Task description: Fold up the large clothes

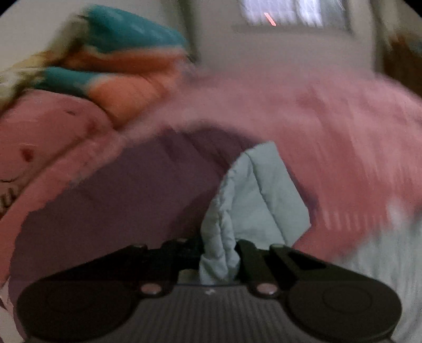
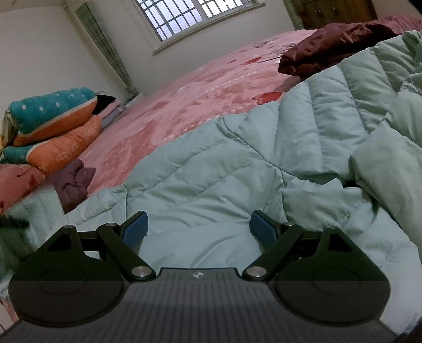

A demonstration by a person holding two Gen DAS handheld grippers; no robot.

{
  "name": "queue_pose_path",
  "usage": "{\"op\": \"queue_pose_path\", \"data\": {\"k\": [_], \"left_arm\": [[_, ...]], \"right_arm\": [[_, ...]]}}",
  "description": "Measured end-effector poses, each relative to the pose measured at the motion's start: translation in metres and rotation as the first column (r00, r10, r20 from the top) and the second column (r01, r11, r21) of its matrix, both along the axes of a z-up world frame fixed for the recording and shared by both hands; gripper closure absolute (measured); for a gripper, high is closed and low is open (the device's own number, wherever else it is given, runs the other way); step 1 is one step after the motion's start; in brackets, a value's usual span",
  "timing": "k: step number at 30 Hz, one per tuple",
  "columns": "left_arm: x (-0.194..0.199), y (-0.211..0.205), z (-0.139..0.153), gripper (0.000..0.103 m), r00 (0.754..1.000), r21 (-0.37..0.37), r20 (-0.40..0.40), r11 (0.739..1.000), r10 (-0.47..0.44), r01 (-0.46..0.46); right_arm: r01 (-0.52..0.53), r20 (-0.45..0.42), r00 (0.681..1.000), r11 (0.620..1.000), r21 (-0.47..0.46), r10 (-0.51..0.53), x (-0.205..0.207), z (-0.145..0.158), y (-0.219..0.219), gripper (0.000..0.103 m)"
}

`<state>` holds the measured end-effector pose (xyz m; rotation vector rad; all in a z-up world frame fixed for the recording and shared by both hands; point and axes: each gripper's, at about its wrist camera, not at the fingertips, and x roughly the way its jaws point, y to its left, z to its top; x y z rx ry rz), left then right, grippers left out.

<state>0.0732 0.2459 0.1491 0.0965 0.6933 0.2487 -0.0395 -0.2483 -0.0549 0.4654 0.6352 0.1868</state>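
Note:
A large pale green quilted jacket (image 2: pixel 237 163) lies spread and rumpled on a pink bed (image 2: pixel 184 87). My right gripper (image 2: pixel 199 227) is open, its blue-padded fingers (image 2: pixel 135 228) resting low over the jacket with fabric between them. My left gripper (image 1: pixel 219 253) is shut on a bunched fold of the same pale green jacket (image 1: pixel 253 190) and holds it up above a purple garment (image 1: pixel 118 200). The left wrist view is blurred by motion.
Folded teal and orange blankets (image 2: pixel 55 124) are stacked at the bed's left end, with a crumpled purple garment (image 2: pixel 73 182) beside them. A dark red garment (image 2: pixel 329 44) lies at the far right. A barred window (image 2: pixel 197 15) is behind the bed.

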Motion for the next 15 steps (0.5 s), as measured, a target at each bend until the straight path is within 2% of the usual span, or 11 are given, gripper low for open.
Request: {"op": "queue_pose_path", "data": {"k": [3, 6, 9, 11, 15], "left_arm": [[-0.001, 0.031, 0.029, 0.098, 0.978, -0.012, 0.183, 0.995, 0.099, -0.099], [-0.001, 0.071, 0.038, 0.093, 0.931, -0.070, 0.275, 0.971, 0.239, -0.229], [-0.002, 0.108, 0.020, 0.091, 0.899, -0.125, 0.251, 0.933, 0.358, -0.336], [-0.009, 0.124, 0.008, 0.091, 0.886, -0.156, 0.228, 0.913, 0.404, -0.377], [-0.022, 0.140, -0.008, 0.082, 0.880, -0.182, 0.175, 0.893, 0.442, -0.412]], "right_arm": [[0.001, 0.004, 1.000, 1.000, -0.010, -0.001, 0.000, 0.000, 0.001, 0.000], [-0.002, 0.008, 1.000, 1.000, -0.022, 0.002, 0.003, 0.001, 0.004, 0.000], [-0.010, 0.005, 1.000, 0.999, -0.034, 0.010, 0.008, 0.001, 0.007, 0.000], [-0.020, 0.004, 1.000, 0.999, -0.044, 0.020, 0.010, 0.001, 0.008, 0.000], [-0.040, -0.003, 0.999, 0.997, -0.066, 0.040, 0.013, 0.002, 0.010, 0.000]]}}
